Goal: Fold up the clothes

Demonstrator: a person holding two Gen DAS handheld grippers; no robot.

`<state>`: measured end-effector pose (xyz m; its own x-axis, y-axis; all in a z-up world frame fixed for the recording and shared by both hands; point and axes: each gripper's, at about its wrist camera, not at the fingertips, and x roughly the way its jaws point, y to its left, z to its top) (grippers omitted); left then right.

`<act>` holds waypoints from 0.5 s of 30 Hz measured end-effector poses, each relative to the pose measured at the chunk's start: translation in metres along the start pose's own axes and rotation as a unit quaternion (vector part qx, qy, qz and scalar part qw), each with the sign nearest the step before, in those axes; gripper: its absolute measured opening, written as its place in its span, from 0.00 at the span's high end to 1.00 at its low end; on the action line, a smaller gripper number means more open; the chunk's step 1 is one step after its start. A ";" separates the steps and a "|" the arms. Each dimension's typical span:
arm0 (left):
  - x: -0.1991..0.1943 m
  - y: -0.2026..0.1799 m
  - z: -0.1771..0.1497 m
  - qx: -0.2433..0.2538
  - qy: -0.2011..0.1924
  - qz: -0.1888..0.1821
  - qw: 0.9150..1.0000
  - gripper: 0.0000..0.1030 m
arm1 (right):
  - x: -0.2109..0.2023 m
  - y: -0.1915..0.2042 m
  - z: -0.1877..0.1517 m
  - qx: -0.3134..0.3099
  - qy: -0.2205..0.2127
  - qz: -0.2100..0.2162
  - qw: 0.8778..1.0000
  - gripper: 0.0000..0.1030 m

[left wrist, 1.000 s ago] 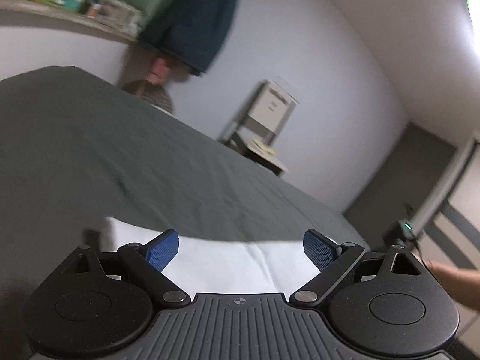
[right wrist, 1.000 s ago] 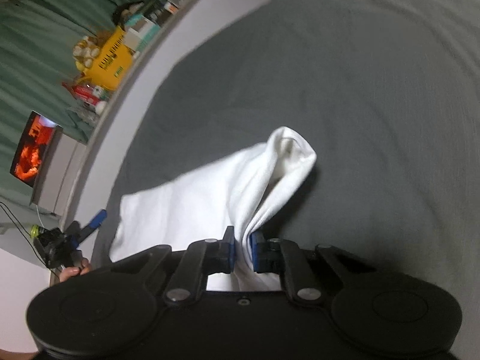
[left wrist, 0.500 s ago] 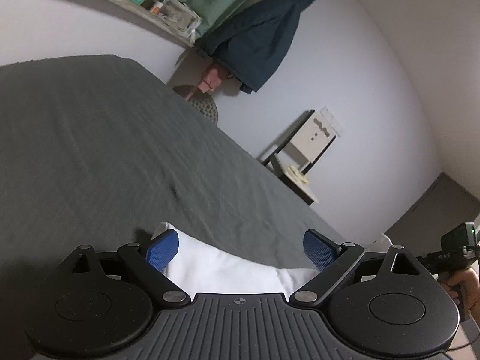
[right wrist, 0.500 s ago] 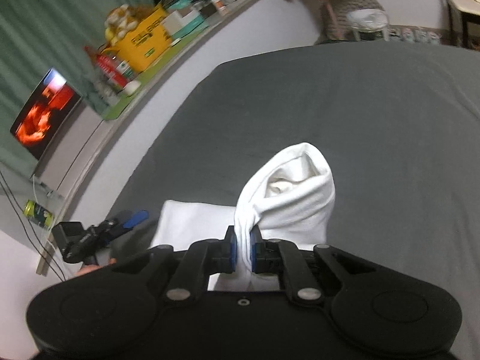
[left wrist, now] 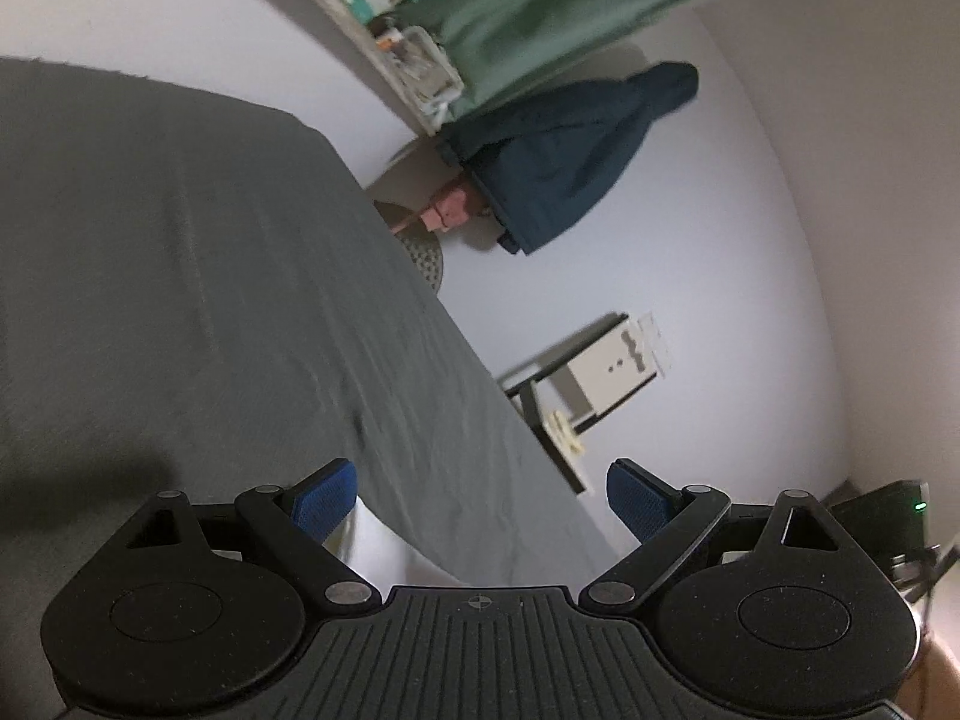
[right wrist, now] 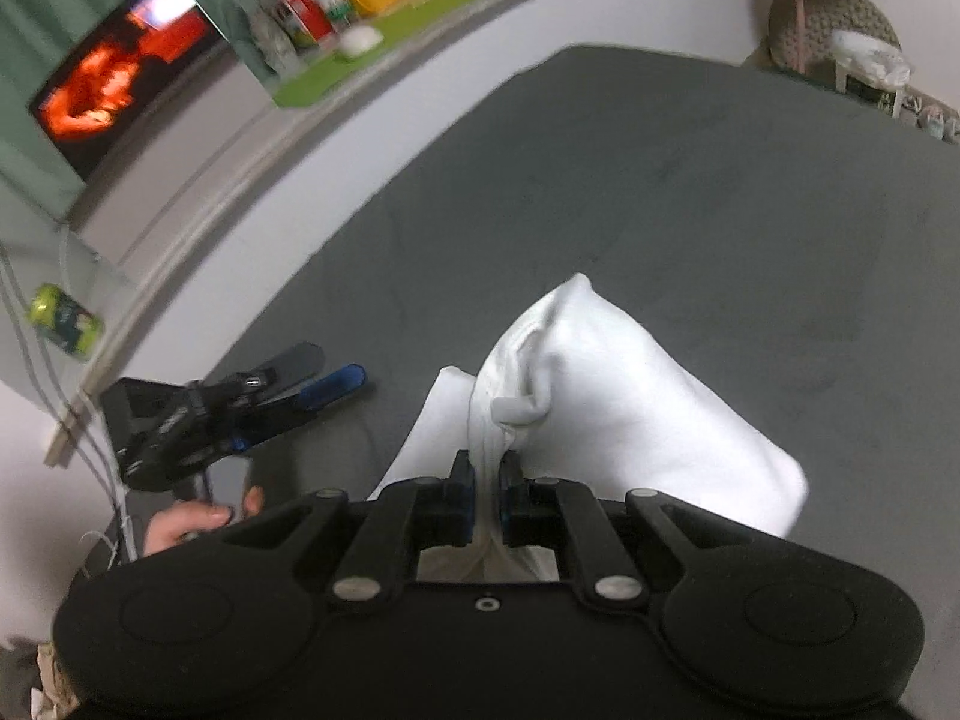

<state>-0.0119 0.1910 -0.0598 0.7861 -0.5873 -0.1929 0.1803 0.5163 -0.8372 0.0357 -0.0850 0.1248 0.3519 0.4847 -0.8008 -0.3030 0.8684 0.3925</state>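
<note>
Meanwhile, the right gripper (right wrist: 487,483) has its blue-padded jaws pinched on a bunched fold of the soft white cotton garment (right wrist: 606,396), lifting it over the dark grey bedsheet (right wrist: 690,192), while the left gripper (left wrist: 480,498) hovers with jaws spread wide and empty beside the garment's edge.

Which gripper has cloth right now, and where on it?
The right gripper is shut on a bunched fold at the near edge of the white garment. The left gripper is open, holding nothing.
</note>
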 end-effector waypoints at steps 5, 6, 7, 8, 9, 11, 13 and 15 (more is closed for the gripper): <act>-0.002 0.005 -0.007 -0.010 0.003 0.007 1.000 0.10 | 0.045 -0.003 0.001 0.029 0.023 -0.015 0.999 0.92; -0.001 0.005 -0.008 -0.009 0.005 0.009 1.000 0.10 | 0.053 -0.003 0.001 0.032 0.026 -0.017 0.999 0.92; -0.001 0.006 -0.009 -0.008 0.006 0.011 1.000 0.10 | 0.059 -0.002 0.000 0.034 0.029 -0.017 0.999 0.92; -0.001 0.007 -0.009 -0.008 0.007 0.013 1.000 0.10 | 0.065 0.000 0.000 0.033 0.032 -0.017 0.999 0.92; -0.001 0.008 -0.010 -0.009 0.008 0.016 1.000 0.10 | 0.070 0.002 -0.001 0.030 0.034 -0.018 0.999 0.92; -0.002 0.011 -0.010 -0.011 0.010 0.020 1.000 0.10 | 0.077 0.008 -0.003 0.019 0.042 -0.014 0.999 0.92; -0.004 0.013 -0.011 -0.015 0.008 0.021 1.000 0.10 | 0.083 0.016 -0.005 0.005 0.051 -0.008 0.999 0.92; -0.005 0.015 -0.009 -0.020 0.004 0.019 1.000 0.10 | 0.087 0.024 -0.006 -0.008 0.061 0.001 0.998 0.92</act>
<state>-0.0181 0.1962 -0.0760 0.7876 -0.5720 -0.2294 0.1253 0.5131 -0.8491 0.0534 -0.0220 0.0614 0.2417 0.4690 -0.8495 -0.3176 0.8654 0.3875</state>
